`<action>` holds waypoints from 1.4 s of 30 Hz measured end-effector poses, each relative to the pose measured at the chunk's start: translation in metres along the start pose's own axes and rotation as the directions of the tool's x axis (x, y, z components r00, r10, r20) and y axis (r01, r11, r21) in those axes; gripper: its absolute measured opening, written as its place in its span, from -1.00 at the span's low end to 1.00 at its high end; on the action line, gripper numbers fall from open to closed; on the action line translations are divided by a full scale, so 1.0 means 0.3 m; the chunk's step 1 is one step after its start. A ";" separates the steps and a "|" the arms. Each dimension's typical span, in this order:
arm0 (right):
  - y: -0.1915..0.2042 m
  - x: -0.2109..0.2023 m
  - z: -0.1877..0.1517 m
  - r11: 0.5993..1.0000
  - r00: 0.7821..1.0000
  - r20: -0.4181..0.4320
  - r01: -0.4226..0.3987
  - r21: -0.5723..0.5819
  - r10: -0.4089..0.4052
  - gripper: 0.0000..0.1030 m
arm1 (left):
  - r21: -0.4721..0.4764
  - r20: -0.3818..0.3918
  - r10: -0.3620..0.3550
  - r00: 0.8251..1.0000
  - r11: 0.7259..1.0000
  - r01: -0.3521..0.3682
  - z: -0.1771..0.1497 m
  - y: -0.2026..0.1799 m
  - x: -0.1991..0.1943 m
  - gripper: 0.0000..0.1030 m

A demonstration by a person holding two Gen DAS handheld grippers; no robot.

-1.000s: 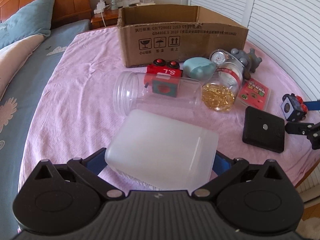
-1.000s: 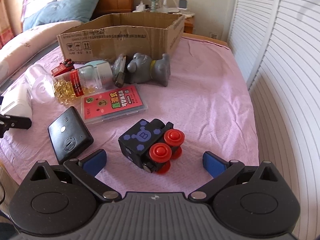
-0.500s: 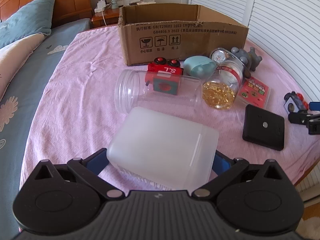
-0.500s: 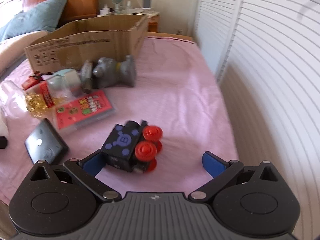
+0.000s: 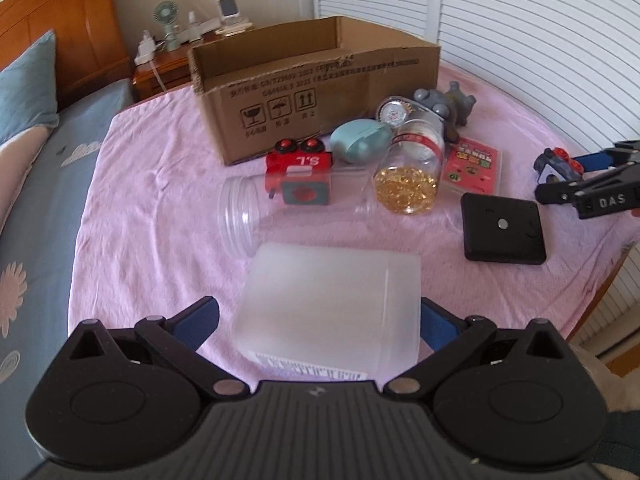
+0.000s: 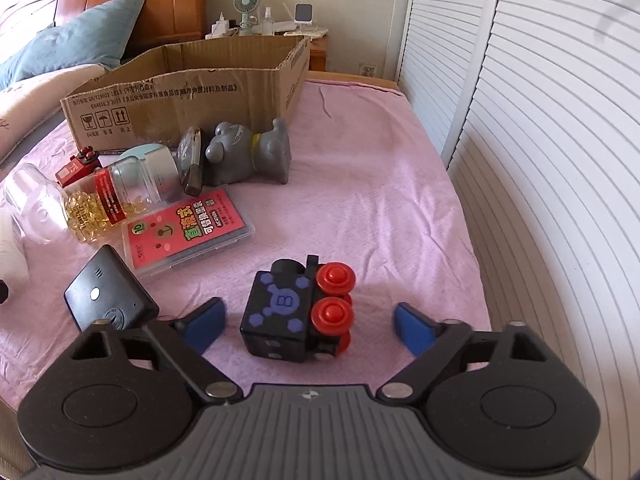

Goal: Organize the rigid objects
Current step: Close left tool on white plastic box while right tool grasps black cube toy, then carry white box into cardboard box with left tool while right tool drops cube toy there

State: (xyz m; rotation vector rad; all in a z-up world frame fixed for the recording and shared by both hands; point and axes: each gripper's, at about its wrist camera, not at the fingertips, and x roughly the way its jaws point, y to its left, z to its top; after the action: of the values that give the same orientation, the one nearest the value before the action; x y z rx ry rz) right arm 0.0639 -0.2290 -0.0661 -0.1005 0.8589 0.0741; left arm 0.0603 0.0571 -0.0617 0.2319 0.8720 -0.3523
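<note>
toy train lies on the bed between the spread fingers of the right hand-held gripper, ungrasped. off-centre closure may roll it away on its wheels. left hand-held gripper brackets the frosted container; grip state cannot be told.

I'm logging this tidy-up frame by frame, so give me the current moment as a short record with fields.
surface: pink bedsheet
target container: cardboard box, open at the top, upright
left gripper: frosted white container between its fingers; left finger shows a gap
right gripper: open, straddling the black toy train, not touching
beside the box: red toy train, capsule jar, grey figurine
also loose: black square device, pink card case
</note>
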 end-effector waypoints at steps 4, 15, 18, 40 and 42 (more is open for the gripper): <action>0.000 -0.008 0.001 1.000 1.000 0.012 0.003 0.007 -0.003 0.51 | 0.010 -0.004 -0.016 1.000 1.000 0.016 0.011 -0.003 0.012 0.79; 0.020 -0.014 0.013 1.000 1.000 0.017 0.007 -0.016 -0.007 0.07 | 0.017 -0.018 -0.041 0.999 0.999 0.041 0.027 -0.004 0.018 0.68; 0.021 -0.013 0.016 1.000 1.000 0.014 0.005 -0.030 -0.005 0.07 | 0.013 -0.027 -0.048 0.999 0.999 0.048 0.030 0.000 0.014 0.66; 0.039 -0.140 0.234 0.972 0.979 0.080 -0.173 -0.159 0.188 0.07 | 0.028 0.049 -0.052 0.997 0.998 0.050 0.279 0.043 -0.143 0.62; 0.042 -0.150 0.274 0.969 0.974 0.103 -0.183 -0.166 0.202 0.07 | 0.034 0.068 -0.041 0.997 0.999 0.039 0.352 0.059 -0.133 0.62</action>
State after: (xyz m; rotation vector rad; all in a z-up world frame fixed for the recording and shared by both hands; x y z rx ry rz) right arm 0.0951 -0.2079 0.0208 -0.1574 0.7402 0.3272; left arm 0.1180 0.0457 0.0364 0.2316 0.8041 -0.4101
